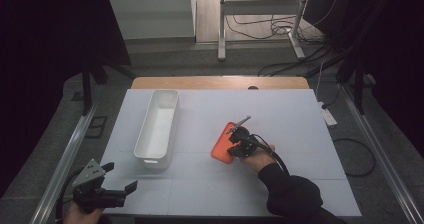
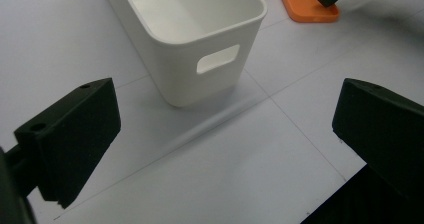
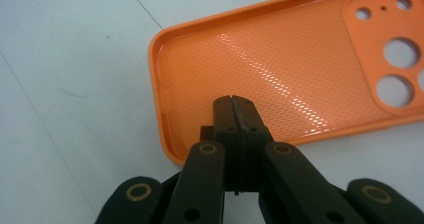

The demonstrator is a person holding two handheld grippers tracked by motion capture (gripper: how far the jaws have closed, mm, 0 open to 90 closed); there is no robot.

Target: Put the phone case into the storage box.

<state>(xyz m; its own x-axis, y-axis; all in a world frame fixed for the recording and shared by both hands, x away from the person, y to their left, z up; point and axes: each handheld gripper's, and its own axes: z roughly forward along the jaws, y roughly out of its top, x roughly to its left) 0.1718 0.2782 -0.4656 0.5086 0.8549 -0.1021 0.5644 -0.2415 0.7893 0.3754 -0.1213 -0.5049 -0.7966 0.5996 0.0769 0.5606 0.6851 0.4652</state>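
An orange phone case (image 1: 221, 145) lies open side up on the white table, right of the middle. In the right gripper view the case (image 3: 280, 59) shows its dimpled inside and camera holes. My right gripper (image 3: 233, 104) is shut, its jaws pressed together with nothing visible between them, tips over the case's near rim. From above, the right gripper (image 1: 237, 143) sits at the case's right edge. My left gripper (image 1: 121, 177) is open at the table's front left corner and holds nothing. Its jaws (image 2: 225, 149) stand wide apart and face the bin.
A long white bin (image 1: 165, 92) with handle cut-outs stands left of the middle, and nothing is visible inside it. From the left gripper the bin (image 2: 190, 79) is close ahead, with the case (image 2: 305, 4) beyond it. A wooden strip (image 1: 220, 82) runs along the table's far edge.
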